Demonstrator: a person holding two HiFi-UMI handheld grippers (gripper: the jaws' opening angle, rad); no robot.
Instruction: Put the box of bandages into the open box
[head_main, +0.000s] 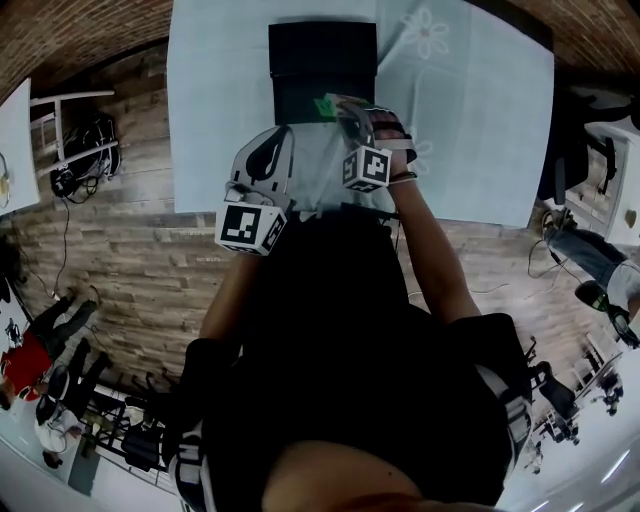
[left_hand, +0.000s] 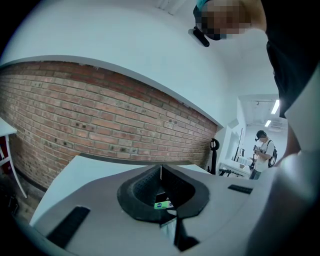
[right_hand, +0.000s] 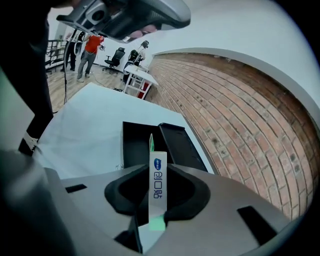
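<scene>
A narrow white bandage box (right_hand: 158, 185) with blue print and a green end stands edgewise in my right gripper (right_hand: 158, 172), whose jaws are shut on it. Just beyond it lies the open black box (right_hand: 141, 145) with its lid (right_hand: 180, 145) folded back to the right. In the head view the bandage box (head_main: 325, 105) hangs at the near edge of the black box (head_main: 322, 60), with the right gripper (head_main: 338, 110) over it. My left gripper (head_main: 283, 135) sits beside it to the left. Its jaws (left_hand: 161, 172) meet at the tips and hold nothing.
A light blue cloth (head_main: 220, 100) covers the table. Brick-patterned floor (head_main: 130, 260) lies around it, with a white side table (head_main: 15, 130) at the left. A brick wall (left_hand: 100, 125) stands behind the table. A person (left_hand: 262, 150) stands far off at the right.
</scene>
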